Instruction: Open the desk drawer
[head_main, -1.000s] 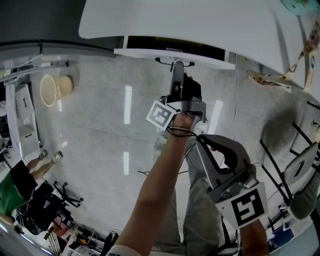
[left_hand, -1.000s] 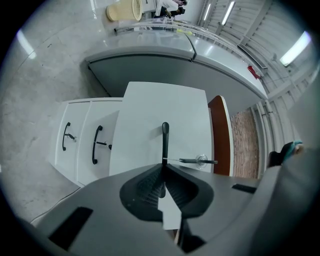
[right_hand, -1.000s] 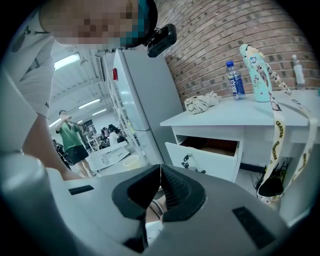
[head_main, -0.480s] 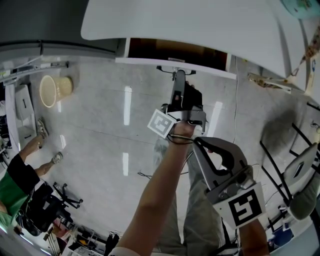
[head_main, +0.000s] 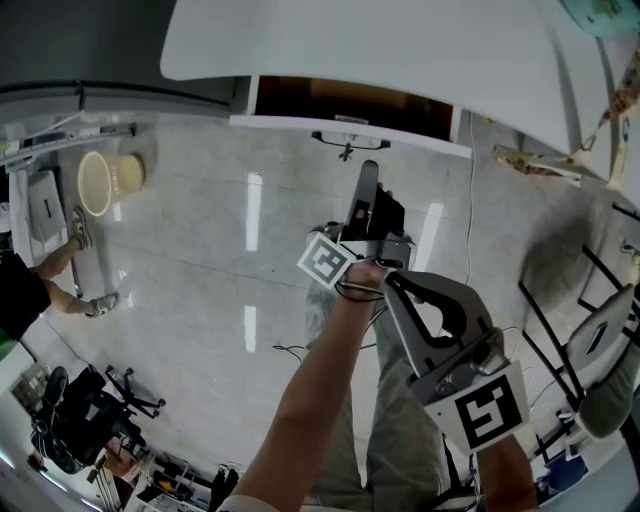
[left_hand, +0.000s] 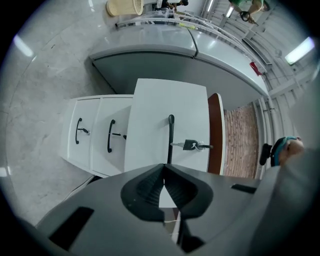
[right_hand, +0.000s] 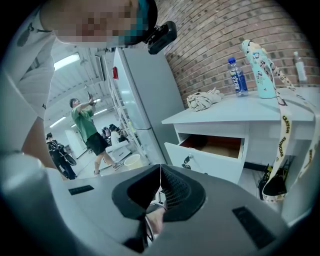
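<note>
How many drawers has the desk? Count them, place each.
3, stacked in one unit: the top drawer pulled open, keys in its lock; the middle drawer shut; the bottom drawer shut. More may be hidden elsewhere.

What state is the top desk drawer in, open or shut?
Open, partway: the drawer has its white front standing out from the desk, and its brown inside shows behind it.

Glossy grey floor (head_main: 200, 300) with strip-light glare; red brick wall (right_hand: 225, 35); tan wicker basket (head_main: 105, 180); tall white cabinet (right_hand: 142, 90)
</note>
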